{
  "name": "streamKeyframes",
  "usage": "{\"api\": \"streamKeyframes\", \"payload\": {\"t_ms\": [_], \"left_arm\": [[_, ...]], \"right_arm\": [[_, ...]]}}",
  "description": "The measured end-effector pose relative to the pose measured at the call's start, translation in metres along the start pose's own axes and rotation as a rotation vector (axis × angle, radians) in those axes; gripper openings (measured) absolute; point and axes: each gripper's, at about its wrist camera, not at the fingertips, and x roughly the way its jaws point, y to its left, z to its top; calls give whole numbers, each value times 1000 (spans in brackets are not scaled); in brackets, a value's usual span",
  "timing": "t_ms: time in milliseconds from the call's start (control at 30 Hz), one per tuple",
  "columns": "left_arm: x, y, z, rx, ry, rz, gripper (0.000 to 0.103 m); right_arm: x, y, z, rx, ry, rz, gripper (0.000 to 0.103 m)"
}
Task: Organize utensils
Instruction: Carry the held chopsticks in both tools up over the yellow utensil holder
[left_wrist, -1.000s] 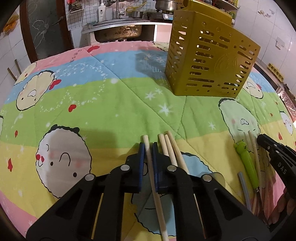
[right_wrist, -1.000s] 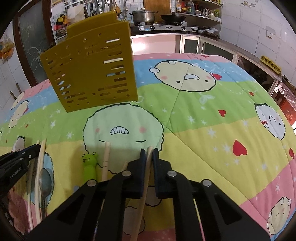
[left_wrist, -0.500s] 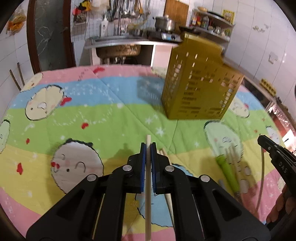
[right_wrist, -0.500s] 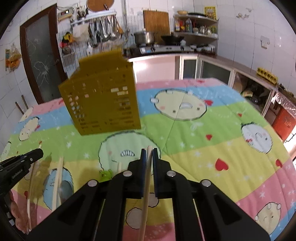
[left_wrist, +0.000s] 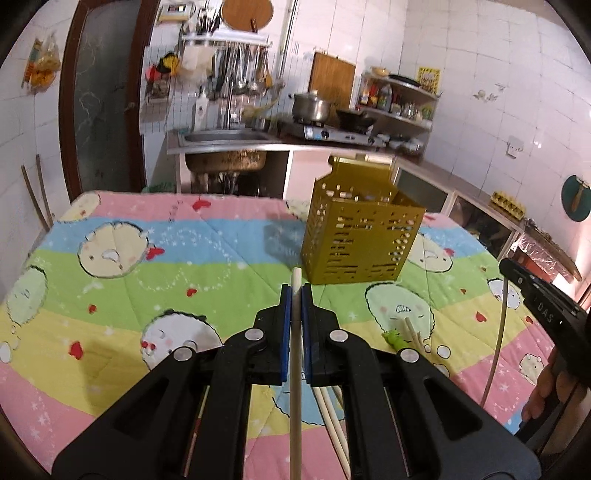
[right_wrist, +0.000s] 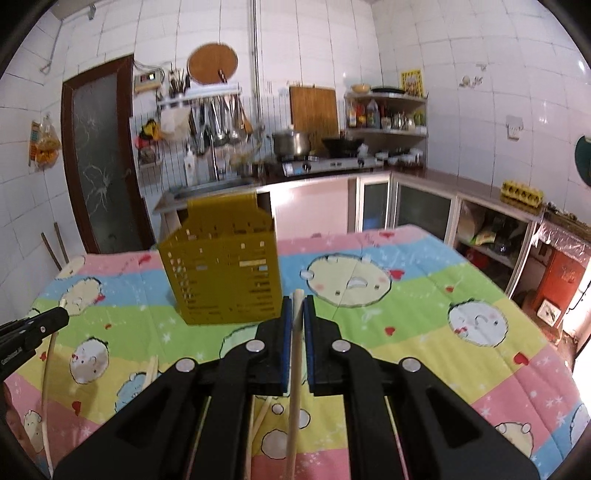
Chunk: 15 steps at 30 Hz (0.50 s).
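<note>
- The left gripper is pressed together on a chopstick, whose shaft runs straight back between the blue pads toward the camera, tip poking out just ahead of the jaws.
- The right gripper pinches a second chopstick the same way, long axis in line with the fingers and leaning slightly left toward the bottom of the view.
- The yellow slotted holder stands upright on the cartoon quilt. From the left gripper it sits at about one o'clock, a little beyond the stick's tip; from the right gripper it is at about eleven o'clock, so it lies between the two hands.
- Neither hand looks clearly nearer (the fisheye views make this hard to judge); both sticks point roughly level toward the holder's side wall, not down into its open top.
- My reading: the coming move turns on tipping each stick from lying forward to near upright above the rim, then lowering it in; going straight ahead would hit the slotted wall.
- More chopsticks and a green frog-handled utensil lie on the quilt at about five o'clock under the left gripper, not yet sorted.
</note>
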Motion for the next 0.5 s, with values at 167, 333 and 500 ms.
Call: {"api": "streamKeyframes", "payload": {"t_ms": [167, 333, 500], "left_arm": [[-20, 0, 9, -13, -71, -25, 4], [-27, -5, 18, -8, -113, -52, 4], [-27, -7, 24, -16, -125, -60, 4]], "right_arm": [[-16, 4, 10, -33, -77, -6, 6], [-18, 7, 17, -44, -110, 0, 6], [-18, 5, 20, -45, -117, 6, 6]]}}
